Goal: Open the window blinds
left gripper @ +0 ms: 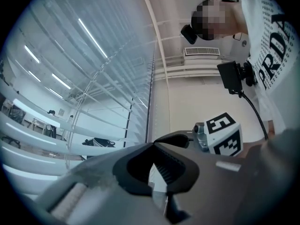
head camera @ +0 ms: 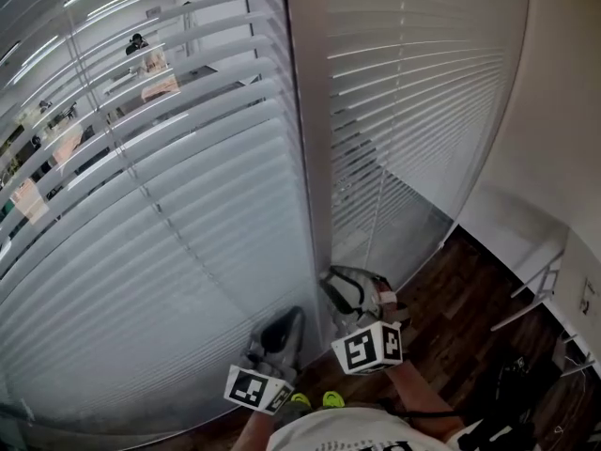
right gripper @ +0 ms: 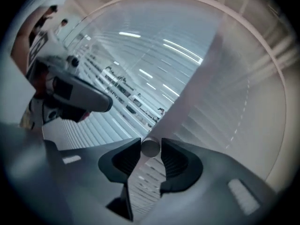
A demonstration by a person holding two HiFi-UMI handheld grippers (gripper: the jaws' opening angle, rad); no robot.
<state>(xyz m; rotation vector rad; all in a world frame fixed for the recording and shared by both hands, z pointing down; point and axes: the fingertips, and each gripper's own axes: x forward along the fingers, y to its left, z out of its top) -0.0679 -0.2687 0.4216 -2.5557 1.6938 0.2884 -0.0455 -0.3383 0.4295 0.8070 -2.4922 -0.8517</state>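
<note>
Two white slatted blinds hang side by side. The left blind (head camera: 169, 205) has its slats tilted apart, and a lit office shows through the gaps. The slats of the right blind (head camera: 423, 92) lie closer together. A pale upright frame (head camera: 302, 158) divides them. Low beside this frame, my right gripper (head camera: 336, 285) is shut on the round end of the blind's tilt wand (right gripper: 151, 148), which runs up and away from the jaws. My left gripper (head camera: 286, 322) is just left of it near the left blind's bottom, shut with nothing between its jaws.
Dark wooden floor (head camera: 470, 289) lies at the lower right below a white wall (head camera: 563, 111). A white metal frame (head camera: 545, 285) and dark gear with cables (head camera: 507, 383) stand at the right. The person's green-toed shoes (head camera: 315, 400) are directly below the grippers.
</note>
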